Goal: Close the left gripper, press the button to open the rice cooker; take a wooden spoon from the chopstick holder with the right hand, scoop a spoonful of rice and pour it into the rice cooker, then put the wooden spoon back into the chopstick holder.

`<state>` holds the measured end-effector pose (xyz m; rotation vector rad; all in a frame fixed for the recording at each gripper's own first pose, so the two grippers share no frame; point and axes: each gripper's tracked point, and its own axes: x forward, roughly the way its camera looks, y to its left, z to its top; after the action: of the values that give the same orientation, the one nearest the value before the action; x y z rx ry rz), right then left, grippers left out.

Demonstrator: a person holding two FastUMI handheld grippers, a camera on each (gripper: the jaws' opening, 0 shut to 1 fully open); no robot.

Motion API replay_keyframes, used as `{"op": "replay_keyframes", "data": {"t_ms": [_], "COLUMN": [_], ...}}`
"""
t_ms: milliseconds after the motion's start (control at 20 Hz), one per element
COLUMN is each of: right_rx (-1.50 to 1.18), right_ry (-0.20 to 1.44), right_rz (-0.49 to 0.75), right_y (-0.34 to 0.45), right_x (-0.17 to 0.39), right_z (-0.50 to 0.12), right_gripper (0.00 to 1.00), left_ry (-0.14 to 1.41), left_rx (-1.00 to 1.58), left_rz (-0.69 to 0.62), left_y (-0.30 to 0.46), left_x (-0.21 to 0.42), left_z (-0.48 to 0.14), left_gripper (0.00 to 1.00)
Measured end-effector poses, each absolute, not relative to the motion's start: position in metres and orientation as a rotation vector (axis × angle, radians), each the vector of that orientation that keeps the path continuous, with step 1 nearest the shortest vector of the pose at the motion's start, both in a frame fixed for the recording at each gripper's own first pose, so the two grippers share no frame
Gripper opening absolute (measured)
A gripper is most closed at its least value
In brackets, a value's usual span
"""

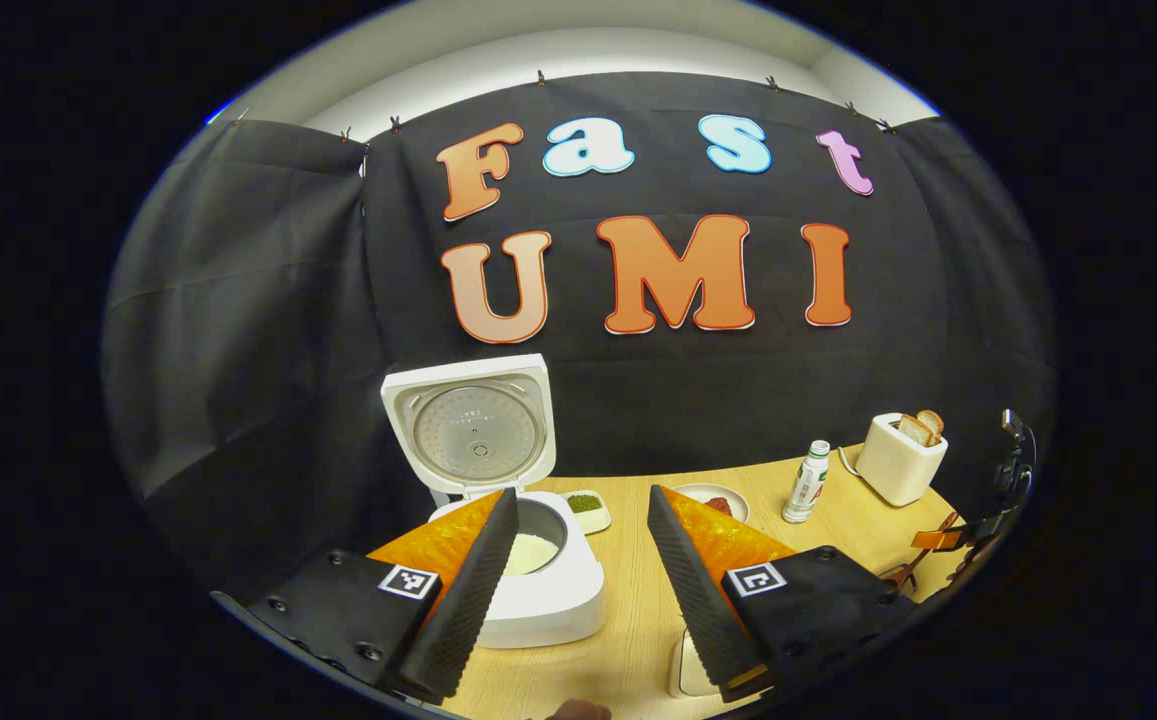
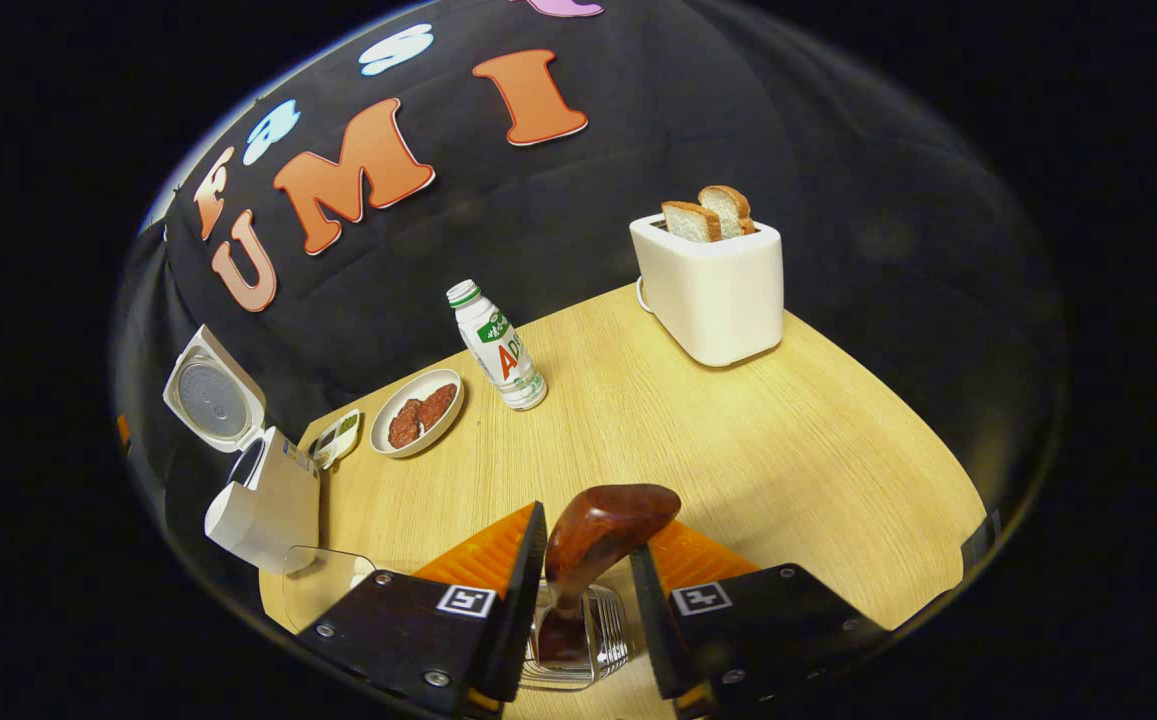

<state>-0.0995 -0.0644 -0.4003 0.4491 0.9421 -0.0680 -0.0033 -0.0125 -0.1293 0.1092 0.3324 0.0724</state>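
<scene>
The white rice cooker (image 1: 538, 590) stands open at the table's left, its lid (image 1: 473, 420) upright and white rice in its pot (image 1: 530, 552). My left gripper (image 1: 582, 496) hovers open just in front of it, fingers wide apart and empty. In the right gripper view the cooker (image 2: 268, 505) sits far left. A dark wooden spoon (image 2: 603, 530) stands bowl-up in the clear chopstick holder (image 2: 588, 640). My right gripper (image 2: 590, 535) straddles the spoon's neck, open. The left finger sits close beside the spoon and a gap shows on the right.
A small dish of green stuff (image 1: 588, 505), a plate with red pieces (image 2: 418, 412) and a white bottle (image 2: 498, 345) stand mid-table. A toaster with bread (image 2: 713, 285) sits at the back right. A clear container (image 2: 328, 575) lies beside the cooker.
</scene>
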Motion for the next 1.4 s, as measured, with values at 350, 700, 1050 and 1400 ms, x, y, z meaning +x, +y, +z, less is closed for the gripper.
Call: {"op": "replay_keyframes", "data": {"t_ms": [350, 700, 1050, 1400], "right_rx": [0.532, 0.538, 0.478, 0.489], "right_ry": [0.893, 0.84, 0.81, 0.785], "right_rz": [-0.109, -0.17, -0.211, -0.239], "right_y": [-0.06, -0.053, -0.045, -0.043], "right_x": [-0.116, -0.133, -0.147, -0.135], "right_z": [-0.389, -0.374, -0.366, -0.34], "right_gripper": [0.24, 0.17, 0.17, 0.13], "left_ry": [0.335, 0.33, 0.345, 0.332], "left_rx": [0.107, 0.12, 0.101, 0.094], "left_rz": [0.075, 0.015, -0.011, -0.031], "left_y": [-0.017, -0.026, -0.02, -0.015], "left_x": [-0.004, 0.009, 0.015, 0.023], "left_z": [-0.132, -0.133, -0.143, -0.143], "left_gripper": [0.9, 0.89, 0.9, 0.9]}}
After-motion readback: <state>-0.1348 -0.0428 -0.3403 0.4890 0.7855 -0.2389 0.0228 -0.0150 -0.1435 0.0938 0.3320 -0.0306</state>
